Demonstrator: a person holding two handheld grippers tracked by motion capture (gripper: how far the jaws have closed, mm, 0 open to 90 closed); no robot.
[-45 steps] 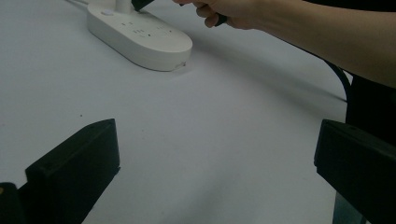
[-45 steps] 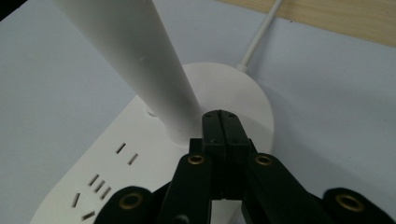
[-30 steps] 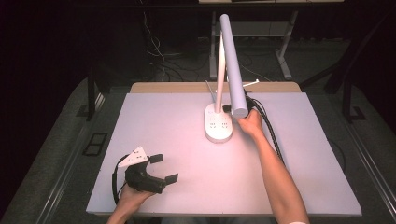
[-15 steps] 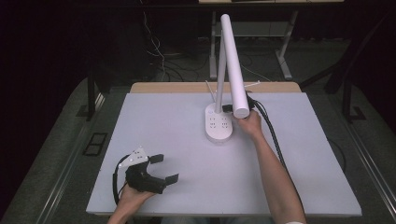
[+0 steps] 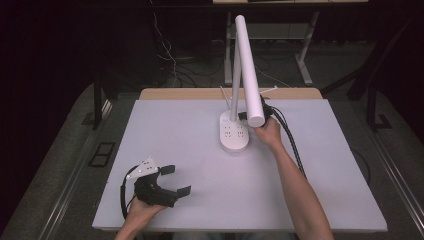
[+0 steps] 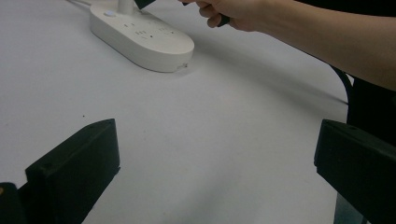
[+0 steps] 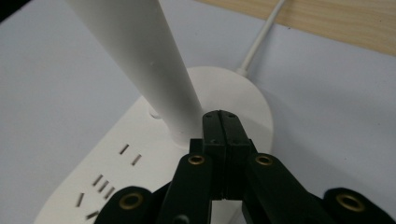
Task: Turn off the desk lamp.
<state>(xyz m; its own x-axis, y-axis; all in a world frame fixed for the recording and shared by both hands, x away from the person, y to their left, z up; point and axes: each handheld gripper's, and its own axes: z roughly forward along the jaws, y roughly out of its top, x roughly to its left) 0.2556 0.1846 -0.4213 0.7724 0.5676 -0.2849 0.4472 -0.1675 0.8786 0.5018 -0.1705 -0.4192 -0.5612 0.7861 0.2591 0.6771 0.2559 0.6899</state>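
A white desk lamp stands at the table's far middle. Its oval base (image 5: 234,135) carries socket slots, and its long tube head (image 5: 248,75) slants over the base. My right gripper (image 5: 243,116) sits partly under the tube's end, with the hand (image 5: 268,132) behind it. In the right gripper view its jaws are shut with nothing between them, and the right gripper's tips (image 7: 222,122) are against the foot of the lamp post (image 7: 140,60) on the base (image 7: 130,177). My left gripper (image 5: 172,180) rests open at the near left, and the left gripper (image 6: 215,154) faces the base (image 6: 144,39).
The lamp's white cord (image 7: 261,37) runs back over a wooden strip (image 7: 327,18) at the table's far edge. A black cable (image 5: 292,145) trails beside the right forearm. The white tabletop (image 5: 200,150) spreads between the two hands.
Neither hand has moved. The lamp's tube looked greyer a second ago and looks plain white now.
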